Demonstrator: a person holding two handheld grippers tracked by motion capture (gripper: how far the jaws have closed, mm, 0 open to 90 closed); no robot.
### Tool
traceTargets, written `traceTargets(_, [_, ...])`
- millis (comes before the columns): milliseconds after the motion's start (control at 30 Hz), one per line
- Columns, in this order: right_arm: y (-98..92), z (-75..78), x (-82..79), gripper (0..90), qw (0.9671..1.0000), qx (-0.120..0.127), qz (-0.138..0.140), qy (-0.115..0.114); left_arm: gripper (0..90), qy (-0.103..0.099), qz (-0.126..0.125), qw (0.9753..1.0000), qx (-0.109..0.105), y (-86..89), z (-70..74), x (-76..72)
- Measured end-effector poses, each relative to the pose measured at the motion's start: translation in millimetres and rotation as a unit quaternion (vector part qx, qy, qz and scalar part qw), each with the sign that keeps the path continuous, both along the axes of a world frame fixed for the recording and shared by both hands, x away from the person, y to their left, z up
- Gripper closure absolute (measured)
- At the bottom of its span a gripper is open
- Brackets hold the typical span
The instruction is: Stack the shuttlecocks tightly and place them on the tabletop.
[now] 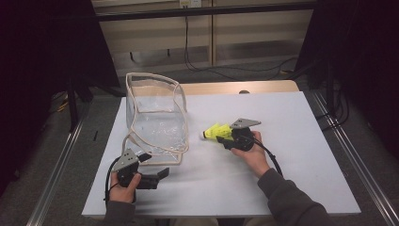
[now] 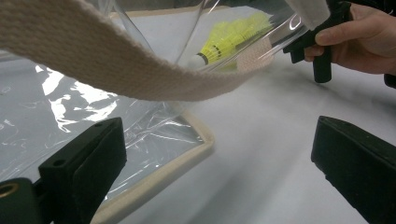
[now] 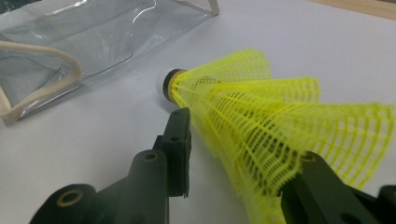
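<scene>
right gripper (image 1: 225,136) clamps yellow shuttlecock (image 3: 261,121) skirt; left gripper (image 1: 162,173) jaws wide, empty.

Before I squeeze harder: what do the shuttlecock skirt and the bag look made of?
The shuttlecock skirt looks like moulded yellow plastic mesh, open lattice with a slight gloss; its tip seems white with a black band, material unclear. The bag looks like clear soft vinyl, glossy and creased with glare, edged and strapped in cream woven webbing, likely cotton or similar.

- High view: above the tabletop's (image 1: 282,188) near edge, facing forward and down.
- Left gripper view: low, close to the clear bag (image 2: 70,116).
- Right gripper view: close on the shuttlecock (image 3: 261,130); both gripper views share bag and shuttlecock.
</scene>
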State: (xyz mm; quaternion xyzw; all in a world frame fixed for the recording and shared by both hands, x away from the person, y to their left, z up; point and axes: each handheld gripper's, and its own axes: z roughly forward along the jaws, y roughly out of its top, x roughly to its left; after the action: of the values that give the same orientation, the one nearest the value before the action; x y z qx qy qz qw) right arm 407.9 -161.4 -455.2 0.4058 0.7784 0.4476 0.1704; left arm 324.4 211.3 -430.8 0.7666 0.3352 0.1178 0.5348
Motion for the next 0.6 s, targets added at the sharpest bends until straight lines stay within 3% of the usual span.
traceTargets(333, [7.2,-3.4,4.0,71.5,0.9997,-0.017,-0.007,-0.013,3.4,0.001,0.001,1.0,-0.002,0.2,-0.3,0.2])
traceTargets(600, [9.8,-3.0,6.5,76.6,0.9995,-0.026,0.004,-0.017,3.4,0.0,0.002,1.0,-0.004,0.3,-0.7,0.4])
